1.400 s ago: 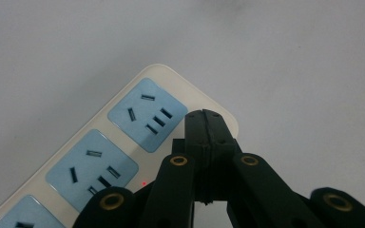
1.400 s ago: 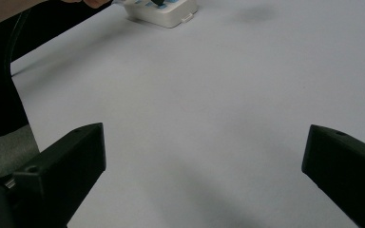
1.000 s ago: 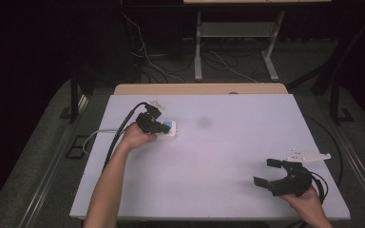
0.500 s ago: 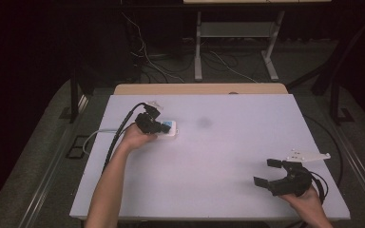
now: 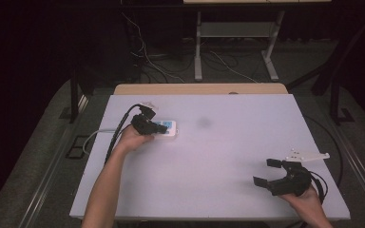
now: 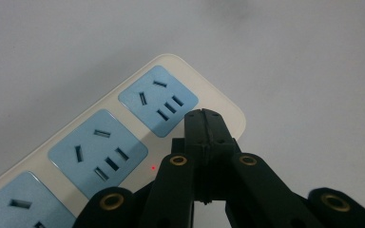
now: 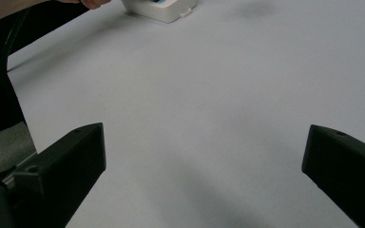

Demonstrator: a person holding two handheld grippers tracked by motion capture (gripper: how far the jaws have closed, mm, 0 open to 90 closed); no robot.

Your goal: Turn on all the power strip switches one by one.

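Pale grey counter (image 5: 228, 156) on a dark carpeted floor, black backdrop behind.

Near edge, right: right claw (image 5: 269, 172) held in the person's right hand (image 5: 309, 202), resting low over the counter close to its near right corner. Jaws spread wide, nothing between them; bare counter surface visible in the gap in the right gripper view. White three-cornered plate (image 5: 308, 155) just beyond the claw body. Black cable looping off toward the right edge.

Near edge, left: forearm (image 5: 105, 185) entering from the bottom and reaching forward and left.

Middle left: left hand (image 5: 132, 138) gripping the left claw (image 5: 148, 124), black cable (image 5: 119, 129) arching back from it. Jaws pressed together, tips meeting with no gap in the left gripper view (image 6: 203, 116). Nothing pinched. Closed tips positioned over the cream face of the power strip (image 5: 165, 128), beside the end socket (image 6: 158, 100), near the strip's rounded end. Contact with the face: cannot tell.

Power strip: lying flat on the counter, left of centre, well apart from the right claw. Cream housing, light-blue socket panels in a row, small red indicator light (image 6: 152, 167) between second socket (image 6: 98, 152) and claw. White lead (image 5: 95, 136) running off toward the left edge.

Far: faint dark smudge (image 5: 203, 123) on the counter right of the strip. Beyond the counter, a wooden board edge (image 5: 199, 89), floor cables and a white frame stand (image 5: 233, 42).
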